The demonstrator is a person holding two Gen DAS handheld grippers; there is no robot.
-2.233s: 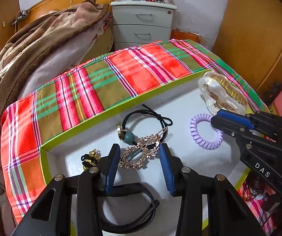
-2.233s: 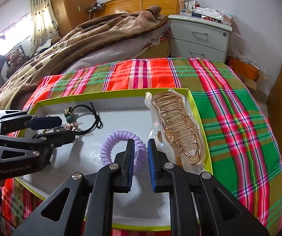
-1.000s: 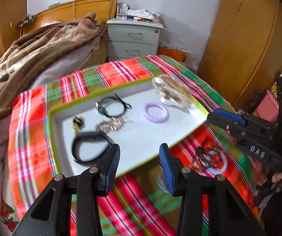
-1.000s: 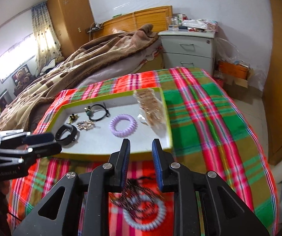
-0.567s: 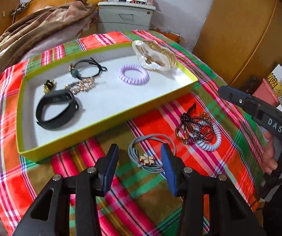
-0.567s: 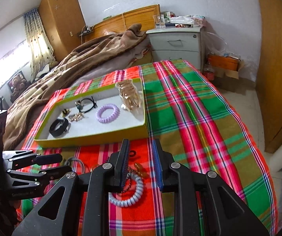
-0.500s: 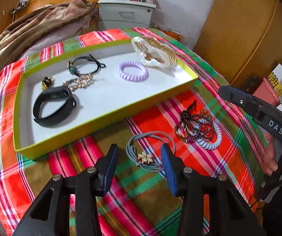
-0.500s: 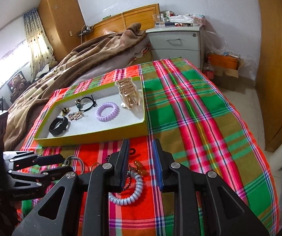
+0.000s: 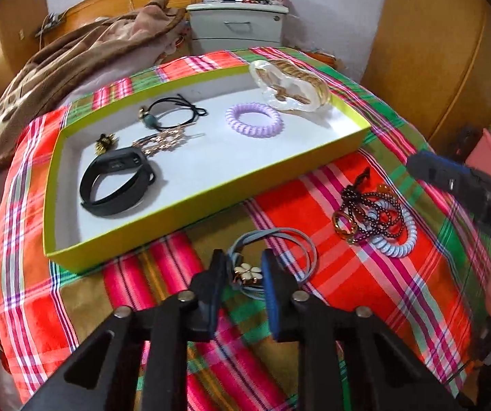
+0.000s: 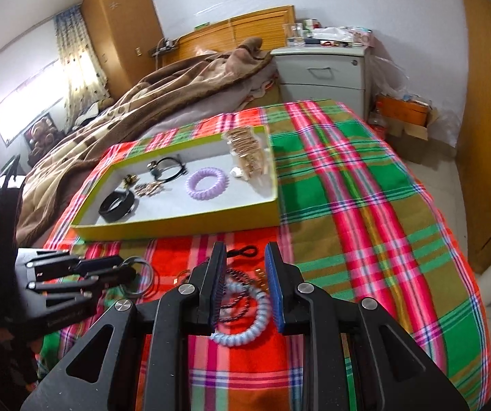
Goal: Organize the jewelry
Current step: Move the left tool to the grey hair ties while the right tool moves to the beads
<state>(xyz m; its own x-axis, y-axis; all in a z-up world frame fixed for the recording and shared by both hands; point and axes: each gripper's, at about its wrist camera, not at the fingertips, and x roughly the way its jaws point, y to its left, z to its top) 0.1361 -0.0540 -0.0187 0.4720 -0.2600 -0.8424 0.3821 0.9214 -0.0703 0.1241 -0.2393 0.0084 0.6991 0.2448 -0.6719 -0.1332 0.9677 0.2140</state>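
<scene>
Lowering my left gripper, jaws apart, around the grey hair tie with a flower charm so it can go into the green-rimmed tray. My right gripper, also apart, straddles the pale blue coil tie tangled with dark beads. A moment ago both grippers hovered higher; each now brackets its piece on the plaid cloth.

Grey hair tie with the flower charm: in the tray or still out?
Out. The grey hair tie with the flower charm lies on the plaid cloth, outside the yellow-green tray.
</scene>
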